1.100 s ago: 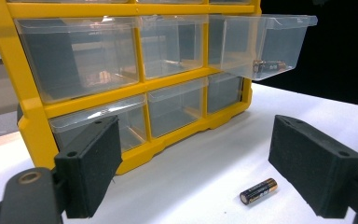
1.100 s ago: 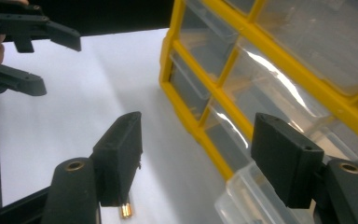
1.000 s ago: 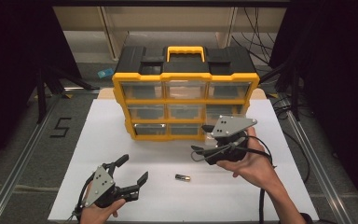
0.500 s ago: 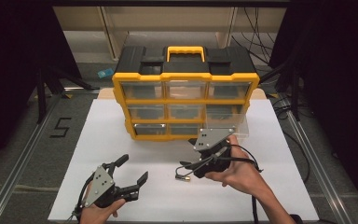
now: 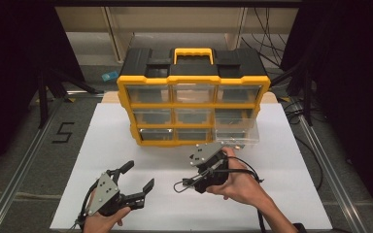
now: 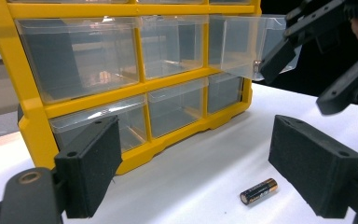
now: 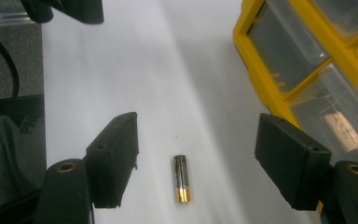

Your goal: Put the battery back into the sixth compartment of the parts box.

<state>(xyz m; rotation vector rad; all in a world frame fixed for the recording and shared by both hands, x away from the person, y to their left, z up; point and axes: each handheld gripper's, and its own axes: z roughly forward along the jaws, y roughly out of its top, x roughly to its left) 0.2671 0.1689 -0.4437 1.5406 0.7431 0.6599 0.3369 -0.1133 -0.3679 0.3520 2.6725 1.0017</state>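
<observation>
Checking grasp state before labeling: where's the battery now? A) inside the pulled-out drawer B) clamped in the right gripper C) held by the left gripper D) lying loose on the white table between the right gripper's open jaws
D: the battery lies flat on the white table, clear of both jaws of the open right gripper.

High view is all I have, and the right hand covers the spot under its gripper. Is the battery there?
Observer: Yes. In the right gripper view the battery lies flat on the white table, in line between the open jaws of the right gripper.
Operator: Have the jaws touched it?
Observer: No. White table shows on both sides of it, clear of each pad.
Operator: Which drawer is pulled out?
Observer: From the left gripper view, the clear drawer in the right column juts out of the yellow organizer, and it looks empty.
Operator: And the left gripper?
Observer: The left gripper is open, empty and aimed at the organizer's front.
</observation>
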